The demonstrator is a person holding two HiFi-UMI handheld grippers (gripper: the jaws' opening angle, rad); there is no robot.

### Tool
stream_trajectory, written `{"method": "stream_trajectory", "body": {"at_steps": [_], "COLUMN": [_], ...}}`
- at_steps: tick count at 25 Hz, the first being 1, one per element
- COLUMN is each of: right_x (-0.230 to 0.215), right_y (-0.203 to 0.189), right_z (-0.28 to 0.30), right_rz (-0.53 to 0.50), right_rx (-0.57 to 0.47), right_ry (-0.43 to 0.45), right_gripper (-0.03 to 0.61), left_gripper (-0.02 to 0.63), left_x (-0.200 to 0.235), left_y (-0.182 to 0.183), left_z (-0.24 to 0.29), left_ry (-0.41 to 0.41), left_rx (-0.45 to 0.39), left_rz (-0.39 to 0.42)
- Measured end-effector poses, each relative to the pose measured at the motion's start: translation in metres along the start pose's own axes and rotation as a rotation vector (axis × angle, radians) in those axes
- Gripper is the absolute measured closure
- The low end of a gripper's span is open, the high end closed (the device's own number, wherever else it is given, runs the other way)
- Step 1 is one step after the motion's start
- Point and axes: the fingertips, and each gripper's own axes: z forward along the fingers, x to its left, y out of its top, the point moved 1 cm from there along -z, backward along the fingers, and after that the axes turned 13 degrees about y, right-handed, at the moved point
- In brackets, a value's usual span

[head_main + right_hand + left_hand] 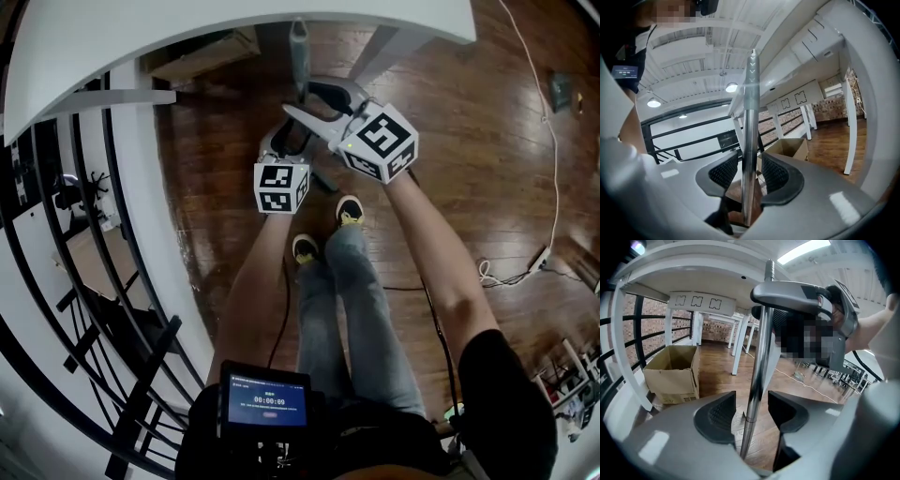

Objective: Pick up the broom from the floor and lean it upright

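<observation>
Broom (298,56) stood upright off floor (450,112), close by desk (234,23) edge; metal handle vertical, top near desk rim. Contact with desk not clear. Left claw (751,401) low on handle: jaws apart, gap either side, pads not pressing. Right claw (749,164) higher on handle: jaws parted too, handle between them, narrow gaps, nothing gripped. Pickup and raising judged done, lean apparently made. Remaining: draw both claws back from desk, clear of handle.
</observation>
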Motion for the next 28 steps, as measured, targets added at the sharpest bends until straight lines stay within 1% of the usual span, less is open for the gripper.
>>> {"method": "stream_trajectory", "body": {"at_steps": [2, 4, 7, 10, 11, 12, 13, 14, 15, 16, 17, 19, 20, 21, 22, 23, 25, 26, 28], "right_x": [0.001, 0.001, 0.003, 0.011, 0.018, 0.027, 0.037, 0.042, 0.037, 0.017, -0.020, -0.117, -0.160, -0.193, -0.219, -0.242, -0.279, -0.290, -0.287], "right_y": [-0.001, -0.001, 0.002, 0.003, 0.004, 0.005, 0.006, 0.007, 0.007, 0.004, -0.003, -0.024, -0.033, -0.037, -0.036, -0.032, -0.020, -0.013, 0.007], "right_z": [-0.001, -0.003, -0.013, -0.033, -0.040, -0.048, -0.056, -0.064, -0.075, -0.088, -0.104, -0.143, -0.164, -0.182, -0.198, -0.212, -0.234, -0.241, -0.250], "right_rz": [-0.001, -0.001, 0.009, 0.020, 0.032, 0.047, 0.059, 0.063, 0.061, 0.059, 0.066, 0.090, 0.092, 0.082, 0.065, 0.053, 0.067, 0.080, 0.078], "right_rx": [-0.002, -0.003, -0.019, -0.025, -0.029, -0.035, -0.043, -0.048, -0.051, -0.056, -0.066, -0.085, -0.085, -0.080, -0.076, -0.081, -0.115, -0.132, -0.153], "right_ry": [0.005, 0.002, -0.012, -0.038, -0.049, -0.061, -0.072, -0.082, -0.093, -0.101, -0.107, -0.109, -0.113, -0.125, -0.142, -0.160, -0.173, -0.174, -0.181], "right_gripper": [0.414, 0.397, 0.397, 0.398, 0.399, 0.397, 0.398, 0.397, 0.397, 0.397, 0.397, 0.397, 0.399, 0.404, 0.456, 0.566, 0.575, 0.575, 0.575], "left_gripper": [0.348, 0.325, 0.299, 0.305, 0.326, 0.380, 0.465, 0.597, 0.603, 0.603, 0.603, 0.603, 0.603, 0.603, 0.603, 0.603, 0.603, 0.603, 0.603], "left_x": [0.003, 0.005, 0.008, 0.013, 0.015, 0.017, 0.017, 0.016, 0.012, 0.005, -0.006, -0.038, -0.057, -0.074, -0.088, -0.100, -0.122, -0.130, -0.141], "left_y": [0.001, 0.002, 0.001, -0.003, 0.000, 0.005, 0.014, 0.026, 0.040, 0.055, 0.069, 0.095, 0.108, 0.122, 0.139, 0.157, 0.189, 0.201, 0.217], "left_z": [0.002, 0.002, -0.007, -0.039, -0.059, -0.084, -0.111, -0.133, -0.143, -0.135, -0.108, -0.021, 0.021, 0.054, 0.079, 0.101, 0.139, 0.150, 0.151], "left_ry": [0.000, -0.001, 0.009, 0.017, 0.018, 0.017, 0.014, 0.005, -0.008, -0.018, -0.019, -0.008, -0.004, -0.002, -0.003, -0.004, -0.012, -0.020, -0.029], "left_rx": [-0.002, 0.003, 0.008, -0.006, -0.027, -0.058, -0.096, -0.136, -0.171, -0.195, -0.209, -0.212, -0.214, -0.224, -0.239, -0.254, -0.259, -0.254, -0.248], "left_rz": [-0.005, 0.002, 0.040, 0.068, 0.065, 0.058, 0.050, 0.037, 0.018, -0.002, -0.014, -0.010, -0.002, 0.008, 0.022, 0.039, 0.057, 0.056, 0.053]}}
